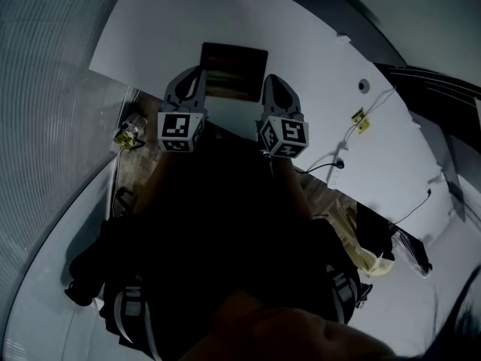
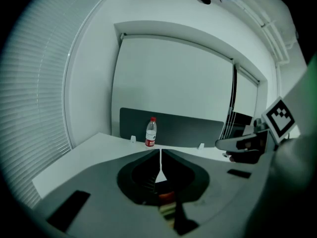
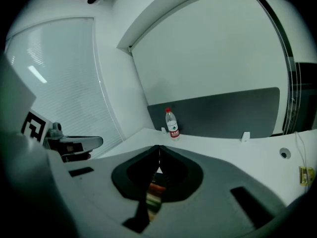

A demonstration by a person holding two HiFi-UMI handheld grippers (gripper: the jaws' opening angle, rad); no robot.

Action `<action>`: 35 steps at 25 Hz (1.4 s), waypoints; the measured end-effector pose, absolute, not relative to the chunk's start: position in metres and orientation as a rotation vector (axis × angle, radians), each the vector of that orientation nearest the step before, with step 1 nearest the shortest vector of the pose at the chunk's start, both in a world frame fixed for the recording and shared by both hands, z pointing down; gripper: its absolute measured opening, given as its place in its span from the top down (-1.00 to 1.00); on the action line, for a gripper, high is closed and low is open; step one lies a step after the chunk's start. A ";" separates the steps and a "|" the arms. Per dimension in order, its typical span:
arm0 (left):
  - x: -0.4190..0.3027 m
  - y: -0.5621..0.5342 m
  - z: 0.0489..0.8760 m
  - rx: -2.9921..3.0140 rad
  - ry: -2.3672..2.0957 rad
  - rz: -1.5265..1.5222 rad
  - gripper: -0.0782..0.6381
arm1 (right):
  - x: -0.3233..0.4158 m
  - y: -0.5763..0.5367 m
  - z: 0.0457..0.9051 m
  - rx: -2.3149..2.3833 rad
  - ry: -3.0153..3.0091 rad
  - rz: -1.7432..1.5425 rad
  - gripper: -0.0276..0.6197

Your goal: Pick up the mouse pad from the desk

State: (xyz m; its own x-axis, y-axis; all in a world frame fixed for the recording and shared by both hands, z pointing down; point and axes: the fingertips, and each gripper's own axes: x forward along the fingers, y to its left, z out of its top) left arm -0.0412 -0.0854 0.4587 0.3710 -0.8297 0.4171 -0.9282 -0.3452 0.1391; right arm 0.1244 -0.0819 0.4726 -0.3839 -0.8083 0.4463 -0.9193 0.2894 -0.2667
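Note:
The mouse pad [image 1: 234,71], a dark rectangle with reddish stripes, lies flat on the white desk [image 1: 316,59] near its front edge. My left gripper [image 1: 197,74] hovers at the pad's near left corner and my right gripper [image 1: 272,81] at its near right corner. Both point toward the pad, and their jaws are shut with nothing between them. In the left gripper view the shut tips [image 2: 160,153] meet in a thin line, and a strip of the pad [image 2: 166,198] shows below. The right gripper view has the same closed tips [image 3: 159,149] over the pad [image 3: 156,187].
A water bottle [image 2: 151,132] with a red label stands at the desk's back, before a grey partition panel [image 2: 193,128]. Cables with yellow tags [image 1: 361,119] and a round grommet [image 1: 364,86] lie on the desk's right side. Bags [image 1: 372,254] sit on the floor below.

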 end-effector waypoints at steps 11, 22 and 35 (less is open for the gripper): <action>-0.045 -0.122 0.524 2.210 -1.490 0.507 0.75 | 0.127 -0.116 0.533 1.566 -2.218 0.789 0.91; -0.065 -0.153 0.596 2.094 -1.384 0.588 0.75 | 0.119 -0.140 0.607 1.475 -2.034 0.876 0.76; -0.071 -0.157 0.687 1.922 -1.254 0.775 0.31 | 0.120 -0.159 0.683 1.391 -1.910 0.958 0.52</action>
State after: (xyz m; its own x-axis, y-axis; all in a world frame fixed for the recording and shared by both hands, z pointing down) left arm -0.0708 -0.1566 0.6865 0.3510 -0.5091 0.7859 -0.9306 -0.2828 0.2324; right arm 0.1202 -0.1594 0.6825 -0.2854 -0.5382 0.7930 -0.9575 0.1971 -0.2108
